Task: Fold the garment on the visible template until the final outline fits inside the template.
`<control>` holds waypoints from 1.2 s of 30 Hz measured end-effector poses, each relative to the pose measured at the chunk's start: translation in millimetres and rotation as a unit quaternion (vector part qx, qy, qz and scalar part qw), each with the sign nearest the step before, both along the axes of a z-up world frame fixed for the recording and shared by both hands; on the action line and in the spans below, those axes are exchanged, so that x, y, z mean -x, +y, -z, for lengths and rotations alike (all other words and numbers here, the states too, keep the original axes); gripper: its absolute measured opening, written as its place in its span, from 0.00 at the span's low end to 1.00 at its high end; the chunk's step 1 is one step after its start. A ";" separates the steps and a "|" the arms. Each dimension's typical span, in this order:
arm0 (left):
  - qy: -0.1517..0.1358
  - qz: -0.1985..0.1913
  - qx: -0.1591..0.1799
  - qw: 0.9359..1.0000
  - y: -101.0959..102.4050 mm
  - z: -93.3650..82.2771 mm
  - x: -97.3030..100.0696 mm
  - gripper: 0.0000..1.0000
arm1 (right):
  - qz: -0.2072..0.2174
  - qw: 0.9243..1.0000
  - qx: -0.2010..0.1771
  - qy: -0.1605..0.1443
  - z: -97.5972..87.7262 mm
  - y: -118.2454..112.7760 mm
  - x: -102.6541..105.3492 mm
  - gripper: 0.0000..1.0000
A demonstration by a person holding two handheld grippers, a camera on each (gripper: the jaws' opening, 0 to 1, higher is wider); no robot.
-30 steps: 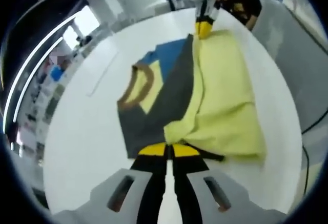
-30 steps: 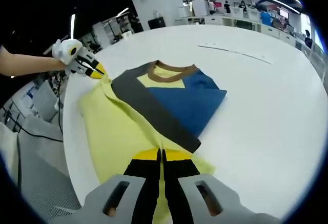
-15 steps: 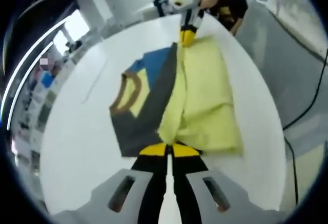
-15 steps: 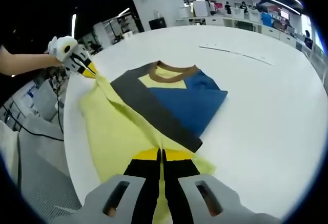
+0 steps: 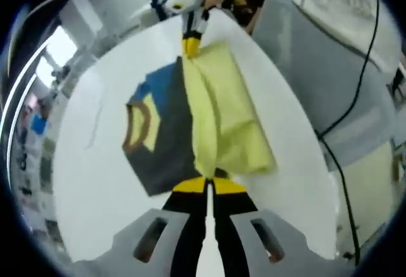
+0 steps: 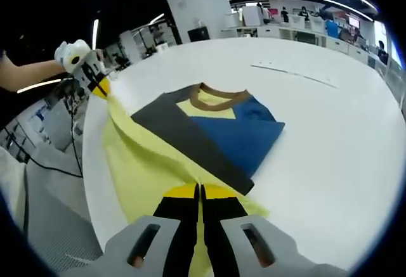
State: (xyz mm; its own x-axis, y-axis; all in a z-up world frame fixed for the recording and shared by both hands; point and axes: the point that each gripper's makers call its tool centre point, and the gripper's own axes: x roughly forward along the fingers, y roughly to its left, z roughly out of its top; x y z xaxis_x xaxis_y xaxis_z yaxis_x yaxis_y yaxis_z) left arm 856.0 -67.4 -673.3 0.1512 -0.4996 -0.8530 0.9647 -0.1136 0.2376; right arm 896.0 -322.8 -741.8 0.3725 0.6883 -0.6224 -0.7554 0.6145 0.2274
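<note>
Both grippers pinched shut on the shirt's yellow edge: left gripper at one end, right gripper at the other, rest lying on the white table. Soft, light, droopy; probably best held by corners, kept taut. Left gripper view adds a floor cable; right gripper view, collar and blue panel plainly.

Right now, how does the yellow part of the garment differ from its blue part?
The yellow part is lifted along one edge, held between the left gripper and the right gripper; the blue part lies flat on the white table. The yellow part looks larger and creased, the blue part smooth. Both belong to one garment.
</note>
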 end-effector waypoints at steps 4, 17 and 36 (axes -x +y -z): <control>0.003 0.002 0.012 1.000 -8.5 -16.2 -8.8 0.00 | 0.001 1.000 -0.009 -0.010 -8.3 1.1 -1.7 0.02; 0.001 -0.002 0.009 1.000 -10.4 -27.7 -31.7 0.00 | 0.039 0.998 -0.055 -0.013 -26.3 0.0 -12.2 0.03; 0.018 -0.025 -0.018 0.999 1.8 -5.7 -35.2 0.00 | -0.092 0.978 -0.058 -0.180 -83.4 75.2 15.6 0.04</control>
State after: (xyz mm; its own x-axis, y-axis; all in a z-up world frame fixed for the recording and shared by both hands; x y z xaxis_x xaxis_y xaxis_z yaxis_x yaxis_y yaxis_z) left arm 891.2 -65.6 -667.6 0.1451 -0.4616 -0.8752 0.9772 -0.0719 0.1999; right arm 880.4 -247.6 -658.5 0.4157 0.8227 -0.3877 -0.8951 0.4457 -0.0139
